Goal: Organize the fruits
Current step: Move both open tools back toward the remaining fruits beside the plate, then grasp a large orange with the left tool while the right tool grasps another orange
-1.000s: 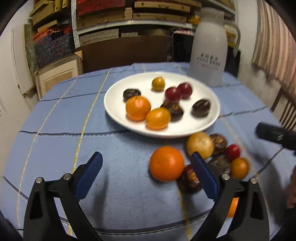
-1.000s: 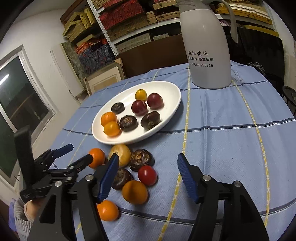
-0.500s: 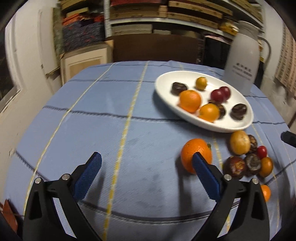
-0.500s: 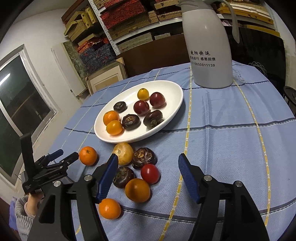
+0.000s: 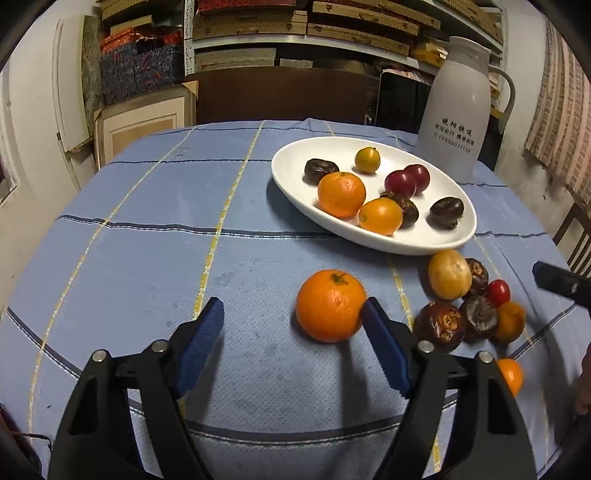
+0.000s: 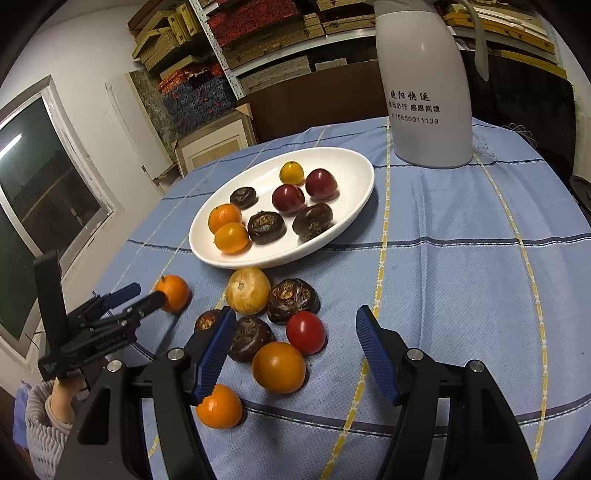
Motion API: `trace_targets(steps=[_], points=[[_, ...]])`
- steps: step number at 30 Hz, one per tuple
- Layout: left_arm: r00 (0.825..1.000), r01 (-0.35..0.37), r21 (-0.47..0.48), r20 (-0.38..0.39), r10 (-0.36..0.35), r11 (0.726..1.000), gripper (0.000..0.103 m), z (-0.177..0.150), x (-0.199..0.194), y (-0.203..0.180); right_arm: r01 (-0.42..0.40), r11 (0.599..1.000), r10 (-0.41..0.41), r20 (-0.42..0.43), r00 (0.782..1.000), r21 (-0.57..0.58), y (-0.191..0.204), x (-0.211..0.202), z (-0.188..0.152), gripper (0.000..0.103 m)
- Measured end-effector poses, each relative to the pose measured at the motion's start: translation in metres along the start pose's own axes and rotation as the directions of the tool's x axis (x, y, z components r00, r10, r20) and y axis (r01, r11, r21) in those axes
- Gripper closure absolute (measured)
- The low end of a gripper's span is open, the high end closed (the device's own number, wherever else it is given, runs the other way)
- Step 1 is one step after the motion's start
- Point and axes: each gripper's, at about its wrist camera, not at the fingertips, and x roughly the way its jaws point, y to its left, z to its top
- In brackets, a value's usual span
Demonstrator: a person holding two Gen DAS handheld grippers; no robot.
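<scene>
Left gripper [image 5: 291, 321] jaws just closing, not yet pinching; loose orange [image 5: 330, 311] at 2 o'clock, perhaps touching right pad. Right gripper [image 6: 295, 332] jaws spread over loose fruits, at 6 o'clock from white plate [image 6: 354, 162].

You see dim warm indoor light, soft shadows under the fruits, dark bent fisheye corners, mostly sharp focus.

White walls, dark window [image 6: 33, 206] (left side), crowded metal shelving [image 5: 295, 33], striped curtain [image 5: 565, 122], round blue-clothed table [image 5: 147, 229]
</scene>
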Motion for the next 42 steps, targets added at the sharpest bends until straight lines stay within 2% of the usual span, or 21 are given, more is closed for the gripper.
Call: trace_targets(steps=[3, 6, 11, 13, 14, 16, 17, 18, 21, 23, 26, 27, 29, 35, 42], points=[[1.0, 0.007, 0.028, 0.018, -0.008, 1.0, 0.027, 0.001, -0.002, -0.009, 0.001, 1.0, -0.001, -0.016, 1.0, -0.005, 0.0, 0.002, -0.005, 0.035], [0.999, -0.019, 0.075, 0.031, 0.016, 0.997, 0.027, 0.003, 0.0, -0.019, -0.002, 1.0, 0.002, -0.023, 1.0, -0.014, 0.002, 0.002, -0.008, 0.035], [1.0, -0.009, 0.082, 0.001, 0.009, 0.997, 0.028, 0.009, 0.012, -0.023, 0.001, 0.999, -0.003, -0.045, 0.999, -0.032, 0.006, 0.007, -0.013, 0.035], [1.0, 0.003, 0.072, -0.027, -0.001, 0.997, 0.035, 0.01, 0.018, -0.021, 0.011, 0.999, -0.013, -0.049, 0.999, -0.037, 0.006, 0.009, -0.015, 0.035], [0.999, 0.019, 0.062, -0.046, -0.016, 0.998, 0.044, 0.011, 0.022, -0.019, 0.016, 0.999, -0.019, -0.055, 0.998, -0.045, 0.007, 0.011, -0.016, 0.035], [0.997, 0.049, 0.05, -0.067, -0.045, 0.998, 0.05, 0.011, 0.027, -0.018, 0.022, 0.998, -0.025, -0.061, 0.998, -0.058, 0.01, 0.013, -0.019, 0.035], [0.994, 0.08, 0.043, -0.075, -0.076, 0.996, 0.057, 0.011, 0.029, -0.017, 0.024, 0.998, -0.028, -0.064, 0.998, -0.065, 0.011, 0.014, -0.02, 0.035], [0.993, 0.085, 0.044, -0.08, -0.081, 0.995, 0.058, 0.011, 0.029, -0.018, 0.026, 0.997, -0.031, -0.068, 0.997, -0.073, 0.013, 0.016, -0.021, 0.035], [0.994, 0.078, 0.061, -0.078, -0.073, 0.995, 0.059, 0.009, 0.028, -0.023, 0.033, 0.995, -0.041, -0.079, 0.996, -0.099, 0.017, 0.021, -0.025, 0.035], [0.993, 0.088, 0.058, -0.08, -0.083, 0.994, 0.059, 0.008, 0.027, -0.024, 0.035, 0.992, -0.046, -0.088, 0.995, -0.118, 0.021, 0.024, -0.027, 0.04], [0.993, 0.091, 0.057, -0.08, -0.086, 0.994, 0.059, 0.006, 0.025, -0.024, 0.034, 0.99, -0.049, -0.105, 0.993, -0.135, 0.024, 0.03, -0.029, 0.052], [0.993, 0.093, 0.057, -0.081, -0.089, 0.994, 0.059, 0.006, 0.025, -0.024, 0.031, 0.99, -0.047, -0.113, 0.992, -0.139, 0.024, 0.032, -0.03, 0.06], [0.993, 0.095, 0.059, -0.082, -0.09, 0.994, 0.059, 0.005, 0.025, -0.025, 0.035, 0.989, -0.051, -0.116, 0.992, -0.142, 0.024, 0.034, -0.03, 0.065], [0.991, 0.117, 0.051, -0.077, -0.113, 0.992, 0.059, 0.003, 0.02, -0.022, 0.008, 0.992, -0.022, -0.11, 0.994, -0.125, 0.02, 0.031, -0.026, 0.066], [0.994, 0.111, 0.055, -0.017, -0.11, 0.992, 0.059, 0.012, -0.001, -0.027, -0.007, 0.998, 0.007, 0.0, 1.0, -0.061, 0.008, 0.0, -0.011, 0.066]])
